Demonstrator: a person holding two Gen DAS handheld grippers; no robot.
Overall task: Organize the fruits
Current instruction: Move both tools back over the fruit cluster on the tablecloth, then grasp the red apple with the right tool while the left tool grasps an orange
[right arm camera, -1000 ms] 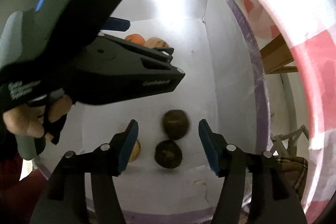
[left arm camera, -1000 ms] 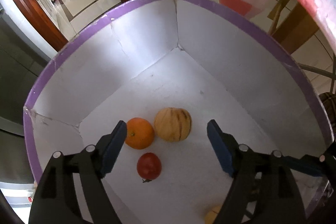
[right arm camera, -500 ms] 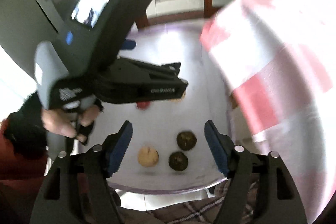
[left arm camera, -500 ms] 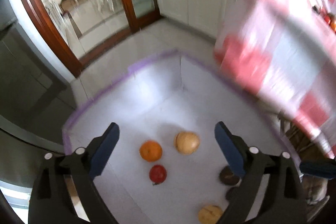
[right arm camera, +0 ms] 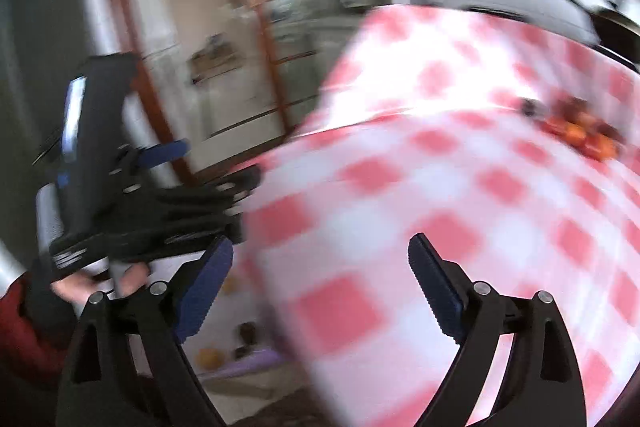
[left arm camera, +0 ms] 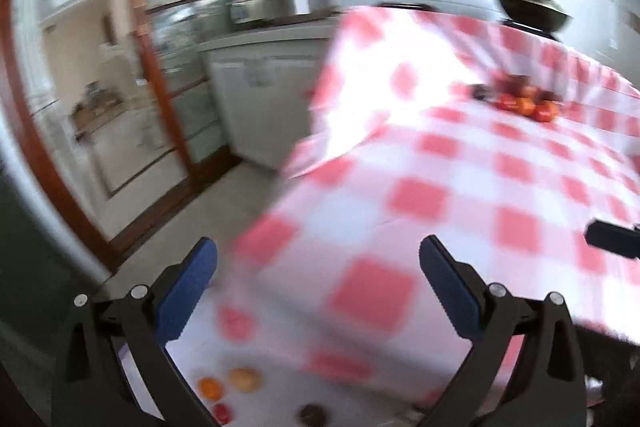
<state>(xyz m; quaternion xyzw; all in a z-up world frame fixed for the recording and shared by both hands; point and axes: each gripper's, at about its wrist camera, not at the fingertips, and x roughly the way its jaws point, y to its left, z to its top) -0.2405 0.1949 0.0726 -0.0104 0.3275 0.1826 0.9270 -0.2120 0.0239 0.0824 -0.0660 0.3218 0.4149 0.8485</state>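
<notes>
Fruits far beyond both tongs.

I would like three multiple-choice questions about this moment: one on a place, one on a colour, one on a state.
1. Where is the pile of red and orange fruits?
A. on the checked tablecloth
B. on the floor
C. between the jaws

2. Which colour are the tablecloth's squares?
A. green and white
B. pink and white
C. blue and yellow

3. What does the left gripper hold?
A. an orange
B. a tomato
C. nothing

Answers: 1 A, the pile lies on the far part of the cloth. 2 B, the checks show it. 3 C, its opening jaws have nothing between them.
</notes>
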